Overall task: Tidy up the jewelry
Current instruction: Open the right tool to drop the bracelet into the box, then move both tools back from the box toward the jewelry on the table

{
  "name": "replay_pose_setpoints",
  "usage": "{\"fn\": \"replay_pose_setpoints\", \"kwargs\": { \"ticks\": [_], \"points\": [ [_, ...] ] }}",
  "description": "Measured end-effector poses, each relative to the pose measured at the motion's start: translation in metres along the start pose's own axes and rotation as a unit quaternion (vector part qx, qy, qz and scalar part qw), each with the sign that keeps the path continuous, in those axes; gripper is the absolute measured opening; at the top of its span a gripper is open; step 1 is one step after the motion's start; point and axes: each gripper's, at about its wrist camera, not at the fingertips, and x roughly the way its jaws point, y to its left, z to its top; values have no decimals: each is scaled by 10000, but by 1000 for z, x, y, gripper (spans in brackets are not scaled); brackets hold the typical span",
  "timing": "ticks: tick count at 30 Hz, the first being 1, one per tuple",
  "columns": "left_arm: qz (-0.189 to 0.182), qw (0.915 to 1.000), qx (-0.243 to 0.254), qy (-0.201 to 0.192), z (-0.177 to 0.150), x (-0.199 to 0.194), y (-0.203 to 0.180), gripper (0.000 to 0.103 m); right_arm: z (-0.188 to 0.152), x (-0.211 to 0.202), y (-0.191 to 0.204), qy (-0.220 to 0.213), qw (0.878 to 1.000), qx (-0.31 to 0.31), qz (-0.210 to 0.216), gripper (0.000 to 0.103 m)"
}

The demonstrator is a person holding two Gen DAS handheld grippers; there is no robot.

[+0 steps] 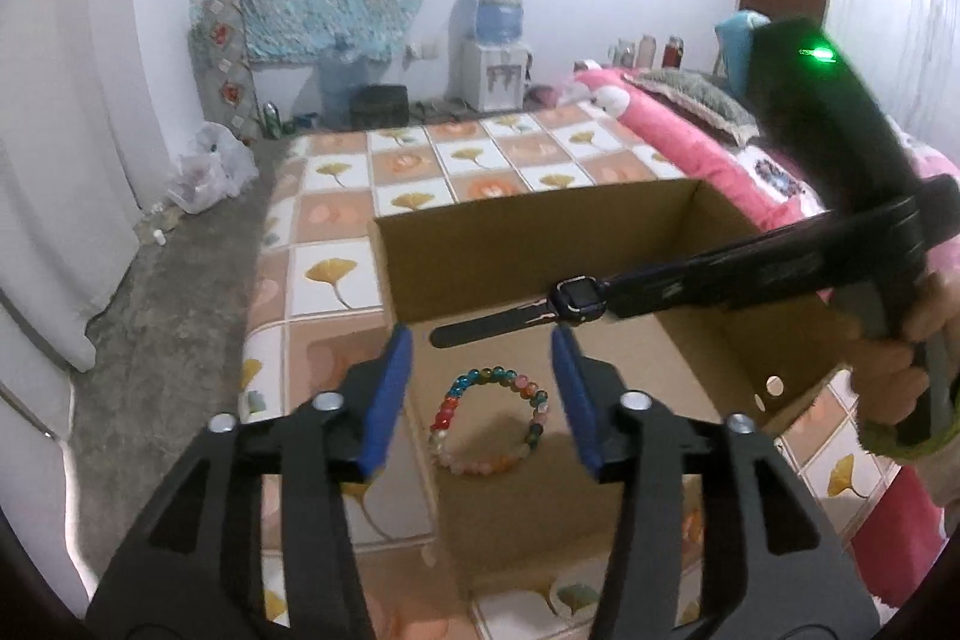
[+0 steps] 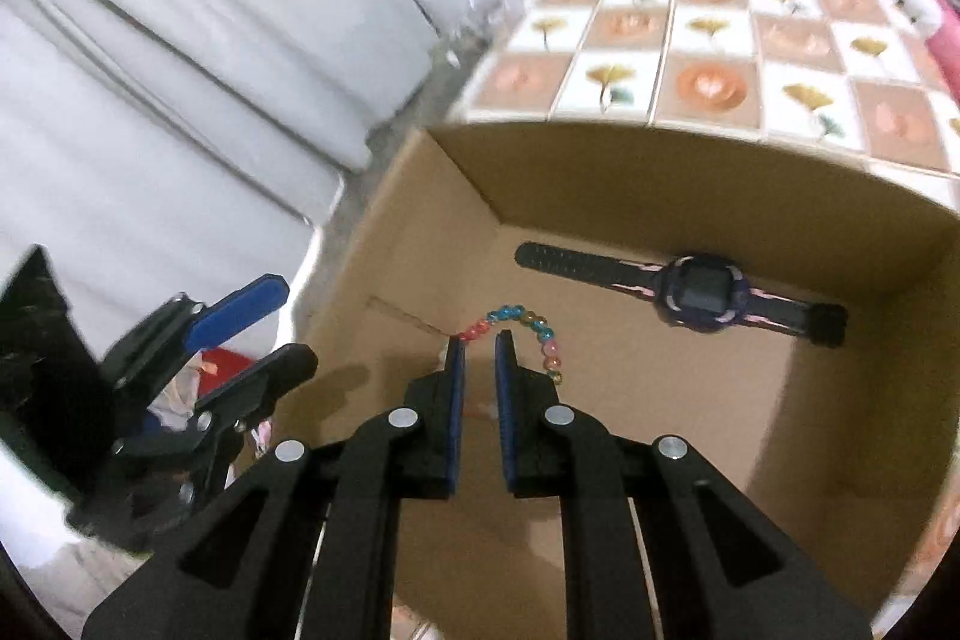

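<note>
An open cardboard box stands on the bed. A bracelet of many-coloured beads lies on its floor. My left gripper hovers over the bracelet, open, its blue pads wide apart and touching nothing. A dark watch with a black strap lies stretched out on the floor by a wall. My right gripper reaches in from the right, its tip near the watch. In the right wrist view the watch lies apart from the right gripper, which is shut with nothing between its fingers and partly hides the bracelet. The left gripper shows at the left.
The box rests on a bedspread printed with leaf squares. A pink blanket lies at the right. A hand holds the right gripper's handle. Grey floor, white curtains and a water dispenser lie beyond.
</note>
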Motion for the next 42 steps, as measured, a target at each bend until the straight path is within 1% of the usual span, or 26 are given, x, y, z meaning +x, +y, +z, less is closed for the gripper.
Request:
{"fn": "replay_pose_setpoints", "kwargs": {
  "ticks": [1,2,4,5,7,8,10,12,13,15,17,18,19,24,27,29,31,33,37,41,42],
  "points": [
    [24,10000,-18,-56,-2,-7,0,56,-9,-18,3,-200,9998,-82,25,11],
    [40,9999,-33,-141,-5,-16,0,58,-14,-30,2,-330,9994,-115,43,11],
    [98,9995,-61,-308,-13,-33,0,67,-31,-55,4,-580,9980,-185,150,13],
    [123,9993,-83,-356,-17,-39,0,69,-45,-69,5,-724,9968,-254,231,21],
    [136,9987,-177,-455,-29,-53,0,76,-76,-90,7,-978,9941,-371,298,30],
    [121,9985,-243,-484,-38,-58,1,77,-89,-97,6,-1038,9932,-418,315,30],
    [129,9983,-344,-463,-57,-65,0,84,-116,-104,4,-1062,9930,-433,290,32],
    [201,9981,-437,-379,-75,-66,-1,85,-140,-104,-1,-1018,9939,-313,284,34],
    [238,9981,-479,-309,-82,-65,-1,85,-155,-100,-7,-941,9951,-159,263,34],
    [277,9976,-631,-29,-100,-55,0,85,-175,-91,-19,-806,9963,187,238,35],
    [273,9962,-788,261,-109,-42,4,85,-186,-81,-34,-684,9961,538,167,35],
    [338,9950,-854,403,-112,-34,6,85,-189,-77,-43,-648,9953,709,74,35],
    [383,9944,-867,457,-114,-29,7,85,-190,-73,-52,-604,9940,903,-87,35],
    [673,9939,-775,415,-108,-10,9,85,-177,-61,-74,-521,9886,1290,-580,35],
    [726,9935,-786,390,-102,-1,9,85,-167,-60,-79,-670,9861,1406,-576,35],
    [715,9936,-791,364,-99,2,10,87,-160,-60,-80,-778,9846,1444,-601,35],
    [781,9933,-783,344,-97,4,11,87,-156,-59,-83,-835,9837,1474,-595,35],
    [767,9929,-842,330,-96,7,14,87,-153,-59,-86,-883,9830,1495,-598,35],
    [657,9928,-951,324,-97,8,16,87,-162,-64,-82,-955,9827,1429,-696,35],
    [582,9937,-888,355,-104,3,11,87,-180,-76,-74,-970,9840,1204,-891,35],
    [539,9944,-839,358,-109,-1,8,87,-186,-78,-72,-943,9844,1136,-953,36]
  ]
}}
